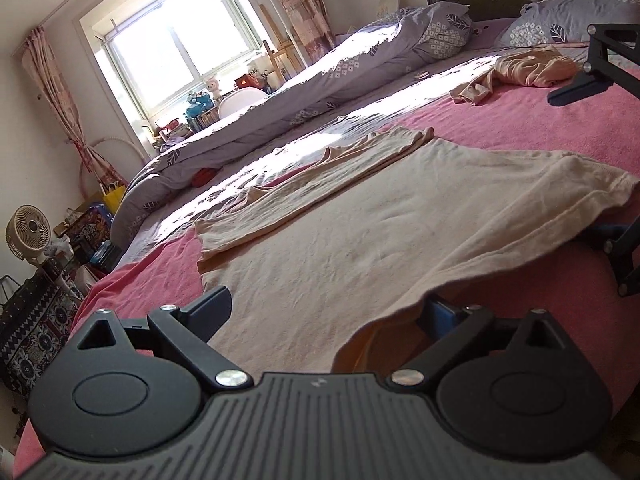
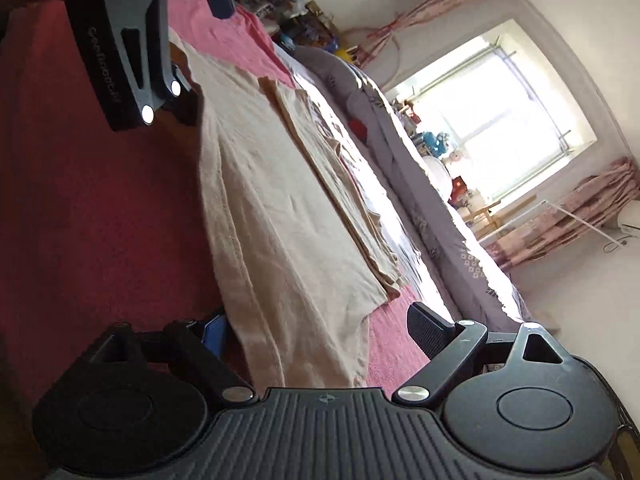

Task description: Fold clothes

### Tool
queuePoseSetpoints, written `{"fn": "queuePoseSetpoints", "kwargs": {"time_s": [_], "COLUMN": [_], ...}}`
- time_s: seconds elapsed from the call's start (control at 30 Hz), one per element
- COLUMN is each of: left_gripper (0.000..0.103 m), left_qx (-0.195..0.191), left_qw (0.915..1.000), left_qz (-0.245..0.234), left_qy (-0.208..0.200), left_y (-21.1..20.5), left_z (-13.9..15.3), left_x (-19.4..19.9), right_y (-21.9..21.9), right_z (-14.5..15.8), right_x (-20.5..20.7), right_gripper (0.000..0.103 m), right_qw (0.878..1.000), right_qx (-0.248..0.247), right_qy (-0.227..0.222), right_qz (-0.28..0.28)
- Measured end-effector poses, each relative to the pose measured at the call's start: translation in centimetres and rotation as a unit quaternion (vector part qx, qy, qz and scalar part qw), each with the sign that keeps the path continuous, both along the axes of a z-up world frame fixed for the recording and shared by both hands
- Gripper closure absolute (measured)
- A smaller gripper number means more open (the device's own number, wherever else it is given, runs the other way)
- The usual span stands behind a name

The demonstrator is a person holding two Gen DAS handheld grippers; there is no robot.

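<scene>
Left gripper (image 1: 324,312) and right gripper (image 2: 316,332), jaws spread, each straddle the near hem of a cream T-shirt (image 1: 360,232) lying flat on the pink blanket (image 1: 520,120), its far side folded inward. Risk: jaws closing on blanket along with hem, or uneven lifting skewing the fold. Beyond, a crumpled peach garment (image 1: 528,68) lies near the pillow (image 1: 568,20).

the cream shirt (image 1: 360,240) drapes over the left gripper's (image 1: 324,312) right finger, so only a bit of blue pad shows. right gripper (image 1: 600,160) is mostly chopped off by the left wrist view's edge. clutter under the window (image 1: 180,48) is too small and washed out to tell.
</scene>
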State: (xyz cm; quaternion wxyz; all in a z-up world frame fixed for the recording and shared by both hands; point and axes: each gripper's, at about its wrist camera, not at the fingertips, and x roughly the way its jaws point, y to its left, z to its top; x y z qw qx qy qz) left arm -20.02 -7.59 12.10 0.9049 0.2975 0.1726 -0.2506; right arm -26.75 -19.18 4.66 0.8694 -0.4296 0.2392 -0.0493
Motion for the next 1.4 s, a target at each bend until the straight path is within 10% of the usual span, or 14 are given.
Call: {"fn": "queuePoseSetpoints", "kwargs": {"time_s": [0.23, 0.43, 0.9, 1.4], "left_gripper": [0.003, 0.003, 0.003, 0.003], "left_qx": [0.054, 0.053, 0.113, 0.117], "left_qw": [0.9982, 0.9985, 0.9903, 0.9899], "left_qz": [-0.025, -0.015, -0.080, -0.079], "left_qy": [-0.006, 0.001, -0.010, -0.014], "left_y": [1.9, 2.8, 4.4, 4.1], "left_z": [-1.3, -1.5, -1.5, -2.1], "left_x": [-0.6, -1.3, -1.7, -1.3], "right_y": [-3.5, -2.3, -5.3, -7.0], "right_z": [-0.3, -0.7, 6.9, 8.7], "right_x": [0.3, 0.3, 2.3, 1.7], "right_gripper": [0.020, 0.079, 0.081, 0.082], "right_qw": [0.999, 0.998, 0.976, 0.970], "right_qx": [0.015, 0.040, 0.200, 0.225], "right_qy": [0.007, 0.024, 0.012, 0.016], "right_qz": [-0.048, -0.031, -0.082, -0.095]}}
